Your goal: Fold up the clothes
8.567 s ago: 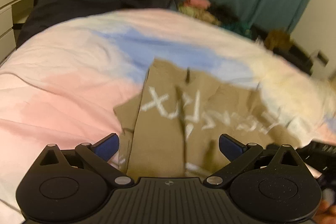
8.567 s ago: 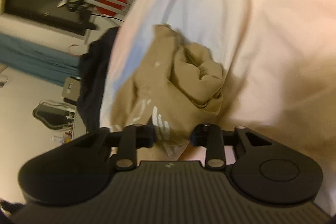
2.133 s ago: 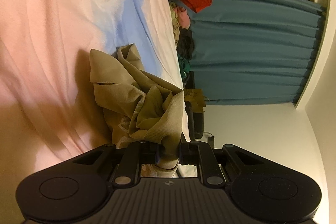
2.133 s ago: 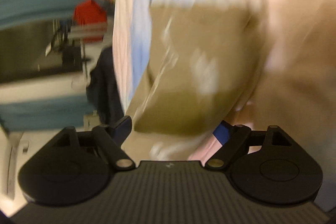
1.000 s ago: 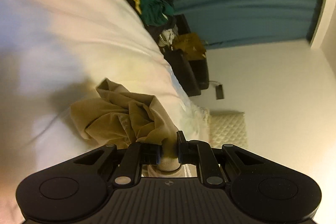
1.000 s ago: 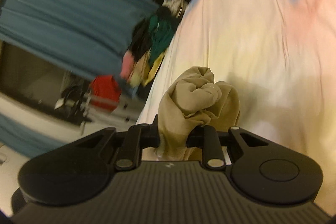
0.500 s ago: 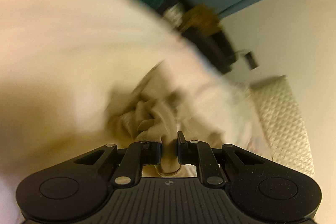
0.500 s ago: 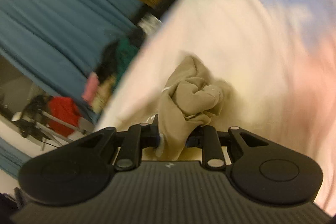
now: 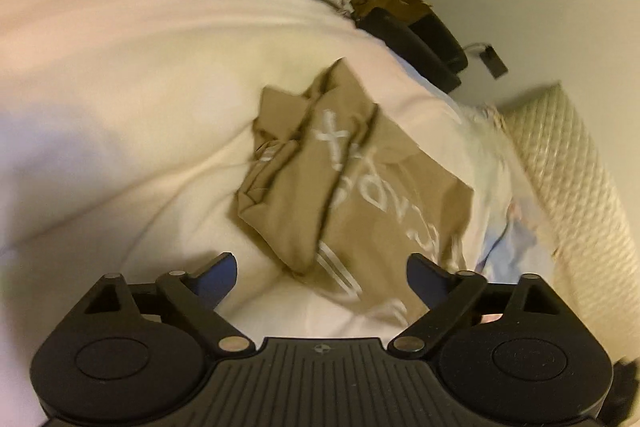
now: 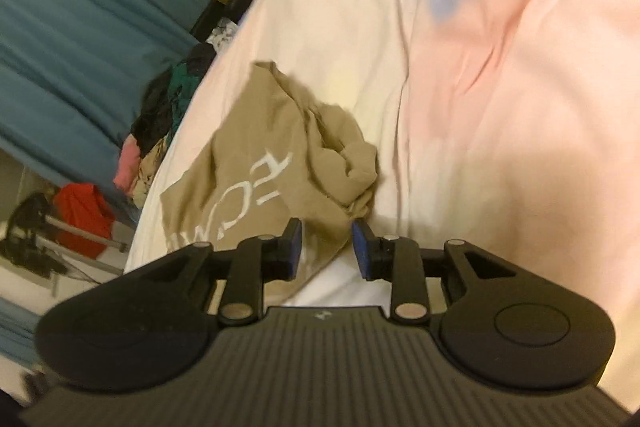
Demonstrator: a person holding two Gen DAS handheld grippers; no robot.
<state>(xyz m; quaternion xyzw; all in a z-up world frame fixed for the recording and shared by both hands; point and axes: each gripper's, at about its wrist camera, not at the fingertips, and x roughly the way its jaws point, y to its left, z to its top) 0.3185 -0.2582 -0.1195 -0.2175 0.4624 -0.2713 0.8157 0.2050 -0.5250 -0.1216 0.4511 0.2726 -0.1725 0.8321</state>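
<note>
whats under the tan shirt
The tan shirt lies crumpled on the pastel bedsheet, which shows all around it. Whatever sits directly beneath its bunched folds is covered.

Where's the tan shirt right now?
The tan shirt lies crumpled on the bedspread, just ahead of both open grippers, near the bed edge by the clothes pile.

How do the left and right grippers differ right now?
The left gripper is spread wide; the right gripper is only part open. The tan shirt lies ahead of the left one, while its edge reaches between the right one's fingers. Both hold nothing.
</note>
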